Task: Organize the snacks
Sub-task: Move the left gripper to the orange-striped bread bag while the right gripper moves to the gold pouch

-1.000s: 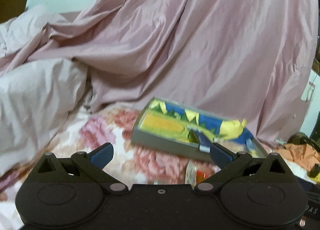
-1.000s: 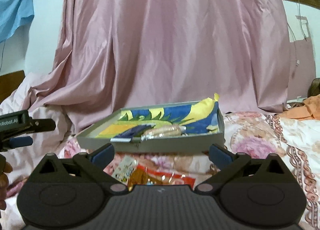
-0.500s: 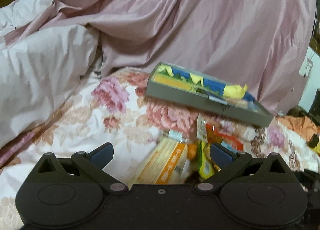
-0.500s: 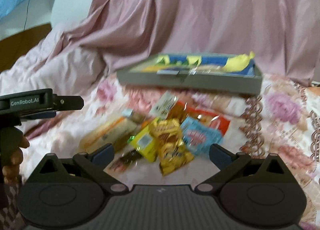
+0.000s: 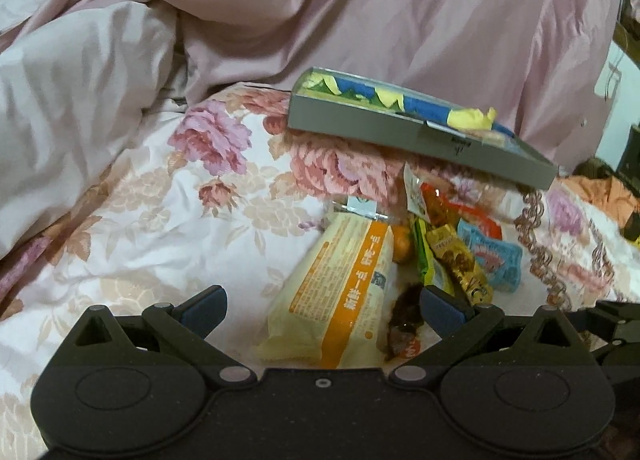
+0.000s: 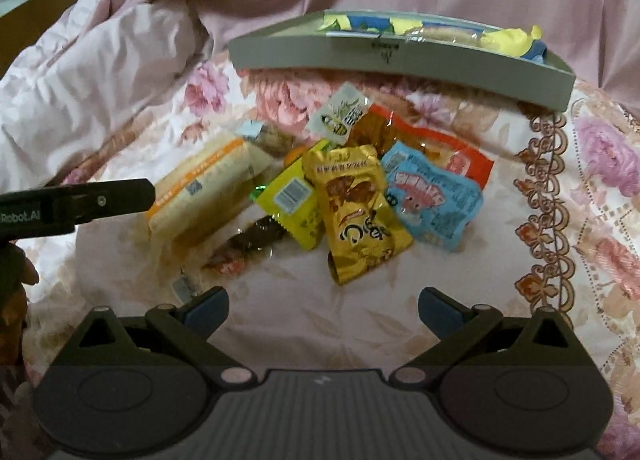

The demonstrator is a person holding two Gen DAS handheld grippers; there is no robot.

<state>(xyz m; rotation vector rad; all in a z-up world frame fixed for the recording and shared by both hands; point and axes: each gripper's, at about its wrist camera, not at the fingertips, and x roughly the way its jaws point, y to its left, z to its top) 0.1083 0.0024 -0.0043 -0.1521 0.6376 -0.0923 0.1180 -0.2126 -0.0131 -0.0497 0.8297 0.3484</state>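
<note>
Snacks (image 6: 352, 196) — crinkly foil packets heaped on floral quilt (image 6: 560, 220); both tongs (image 5: 322, 306) (image 6: 322, 306) released — empty.

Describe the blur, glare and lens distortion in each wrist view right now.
Left wrist view: the grey tray looks soft and smeared, the long cream and orange packet is sharper, and dark fisheye corners frame the picture. Right wrist view: the tray's front wall bows into a curve from the lens, the cream packet is blurred, and the gold packet shows small glints of glare.
</note>
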